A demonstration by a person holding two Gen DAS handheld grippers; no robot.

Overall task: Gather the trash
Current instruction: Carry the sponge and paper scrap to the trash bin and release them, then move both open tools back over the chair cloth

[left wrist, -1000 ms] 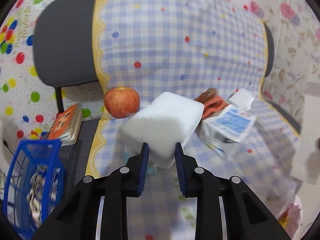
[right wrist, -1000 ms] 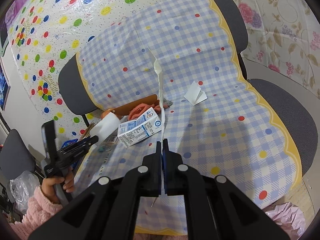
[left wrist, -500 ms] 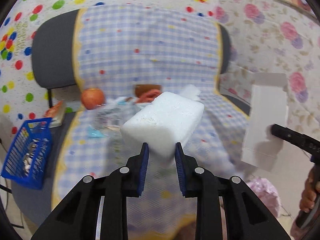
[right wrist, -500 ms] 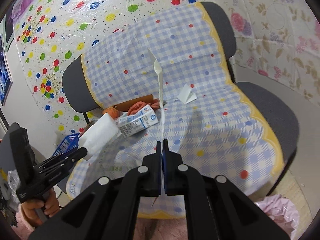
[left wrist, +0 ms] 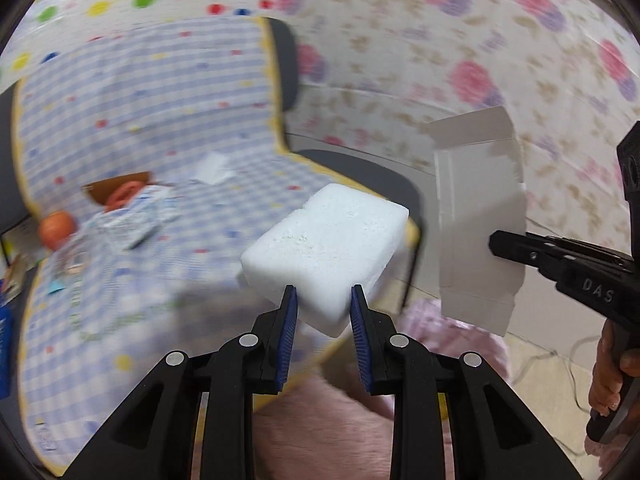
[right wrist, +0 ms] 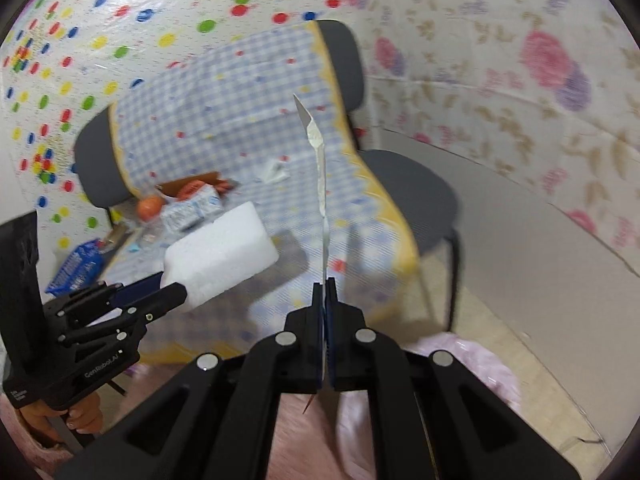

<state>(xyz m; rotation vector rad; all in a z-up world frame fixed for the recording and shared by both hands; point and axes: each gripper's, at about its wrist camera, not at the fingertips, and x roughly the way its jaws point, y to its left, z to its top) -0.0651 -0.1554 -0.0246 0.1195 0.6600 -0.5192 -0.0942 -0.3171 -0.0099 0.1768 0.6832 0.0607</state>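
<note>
Both wrist views have swung off the checked cloth [left wrist: 132,128] toward the flowered wall [right wrist: 520,92], and that is the main change. One second ago the left view was filled by the cloth-covered chairs with the apple and carton close ahead; now the cloth sits in the left half of the frame, blurred, and a grey chair seat [left wrist: 360,172], bare floor and a pink plastic bag [left wrist: 452,328] fill the lower right. The right view shows the same swing: the cloth has slid to the centre left, and the pink bag [right wrist: 472,364] spreads along the bottom right.

Next in size, the white foam block [left wrist: 324,248] sits at the same spot in the left view, its near corner pinched between the blue pads of the left gripper [left wrist: 323,300]. The right view shows it at the centre left [right wrist: 220,248], held above the front edge of the cloth.

The flattened white cardboard box [left wrist: 478,232] stands at the right of the left view, clamped by the right gripper [right wrist: 324,292], whose fingers are pressed together on the thin sheet, seen edge-on [right wrist: 320,184].

Smaller things remain on the cloth: a milk carton [right wrist: 192,210], an apple [right wrist: 150,208] and a folded paper scrap [right wrist: 274,172].

My reading is that both pieces are being carried to the pink bag for dropping, with more trash left to fetch.
</note>
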